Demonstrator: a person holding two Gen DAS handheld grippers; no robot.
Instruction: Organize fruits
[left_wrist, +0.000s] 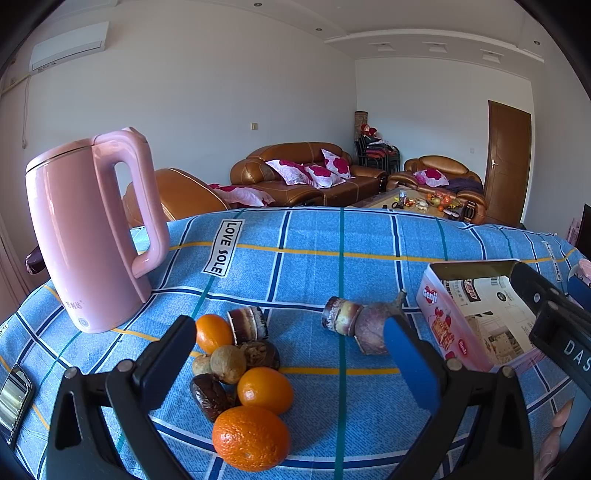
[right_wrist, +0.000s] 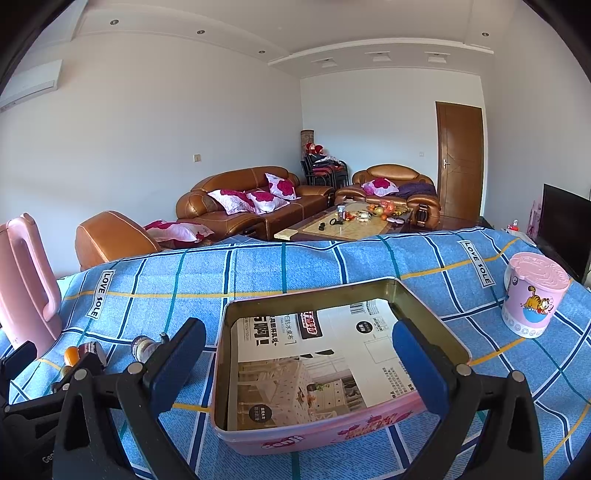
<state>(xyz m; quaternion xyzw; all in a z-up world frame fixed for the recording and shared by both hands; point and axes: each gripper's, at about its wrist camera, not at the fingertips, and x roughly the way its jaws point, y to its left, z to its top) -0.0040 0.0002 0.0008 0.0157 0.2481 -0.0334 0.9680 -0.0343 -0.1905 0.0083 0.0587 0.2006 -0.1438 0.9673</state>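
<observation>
A pile of fruit lies on the blue checked cloth (left_wrist: 314, 266): three oranges (left_wrist: 251, 437), (left_wrist: 265, 389), (left_wrist: 213, 332), a brown round fruit (left_wrist: 228, 363), dark dates (left_wrist: 210, 395) and a purple root-like piece (left_wrist: 364, 325). My left gripper (left_wrist: 290, 349) is open and empty, its jaws standing either side of the pile. An open pink tin (right_wrist: 314, 432) lined with printed paper stands to the right; it also shows in the left wrist view (left_wrist: 448, 325). My right gripper (right_wrist: 299, 356) is open and empty, hovering over the tin.
A pink kettle (left_wrist: 88, 236) stands at the left of the table. A pink lidded cup (right_wrist: 532, 295) stands at the right. A phone (left_wrist: 13, 400) lies at the near left edge. Sofas and a coffee table sit beyond the table's far edge.
</observation>
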